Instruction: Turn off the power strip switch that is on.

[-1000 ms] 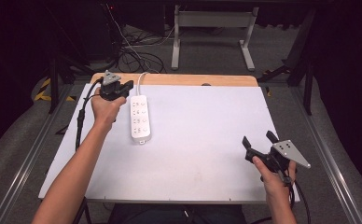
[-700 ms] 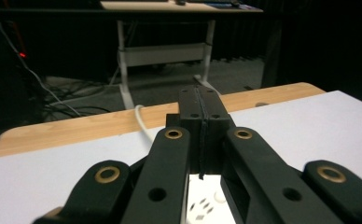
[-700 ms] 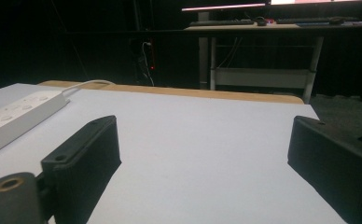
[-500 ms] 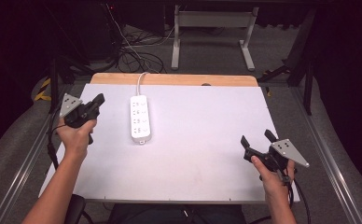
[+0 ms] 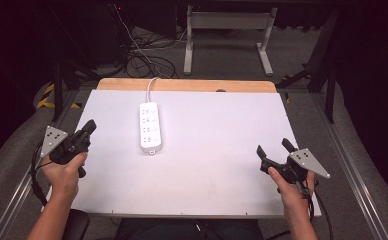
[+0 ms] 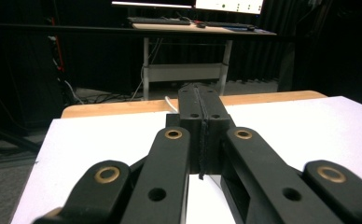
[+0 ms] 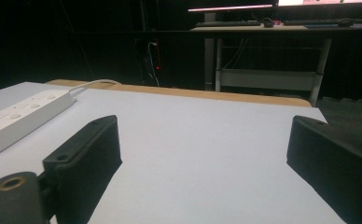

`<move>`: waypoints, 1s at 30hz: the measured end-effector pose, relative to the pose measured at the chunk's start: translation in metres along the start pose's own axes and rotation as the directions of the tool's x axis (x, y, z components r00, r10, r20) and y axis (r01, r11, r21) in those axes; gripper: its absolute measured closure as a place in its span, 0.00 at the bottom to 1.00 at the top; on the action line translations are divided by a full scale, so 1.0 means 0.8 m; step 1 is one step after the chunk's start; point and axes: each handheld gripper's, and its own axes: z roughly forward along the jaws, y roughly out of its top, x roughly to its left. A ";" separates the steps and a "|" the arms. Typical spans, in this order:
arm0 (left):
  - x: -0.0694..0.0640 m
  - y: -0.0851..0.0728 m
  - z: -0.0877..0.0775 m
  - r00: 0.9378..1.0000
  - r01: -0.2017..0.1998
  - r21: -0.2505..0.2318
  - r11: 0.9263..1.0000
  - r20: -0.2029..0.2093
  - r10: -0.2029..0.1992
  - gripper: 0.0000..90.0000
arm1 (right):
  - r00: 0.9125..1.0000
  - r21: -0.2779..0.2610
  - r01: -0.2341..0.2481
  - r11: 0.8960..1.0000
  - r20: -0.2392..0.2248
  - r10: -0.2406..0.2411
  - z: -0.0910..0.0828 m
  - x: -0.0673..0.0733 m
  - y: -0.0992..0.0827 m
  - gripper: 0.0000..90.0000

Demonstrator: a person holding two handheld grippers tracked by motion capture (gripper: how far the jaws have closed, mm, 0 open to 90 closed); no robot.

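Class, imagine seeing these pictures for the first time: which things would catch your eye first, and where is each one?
The white power strip stands out, lying alone left of centre on the white table, its cord running off the far edge. At the near corners a person holds two black grippers: the left gripper with its jaws pressed together, the right gripper with its jaws spread wide apart.

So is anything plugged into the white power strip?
No, the power strip lies on the table with all its sockets bare, apart from both grippers.
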 end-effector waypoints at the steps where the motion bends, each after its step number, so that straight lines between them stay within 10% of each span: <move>1: 0.000 -0.001 0.001 1.000 -0.007 0.002 1.000 -0.006 0.007 1.00 | 1.000 0.001 0.000 1.000 -0.001 0.000 0.000 0.000 0.000 0.11; 21: 0.006 -0.008 0.011 1.000 0.000 0.036 0.999 -0.015 0.001 0.96 | 1.000 0.006 -0.001 1.000 -0.002 0.001 0.000 0.000 -0.001 0.11; 30: -0.005 -0.016 0.029 0.999 -0.036 0.017 0.999 -0.026 0.037 0.53 | 1.000 0.007 -0.004 1.000 -0.002 0.004 0.000 0.000 -0.001 0.11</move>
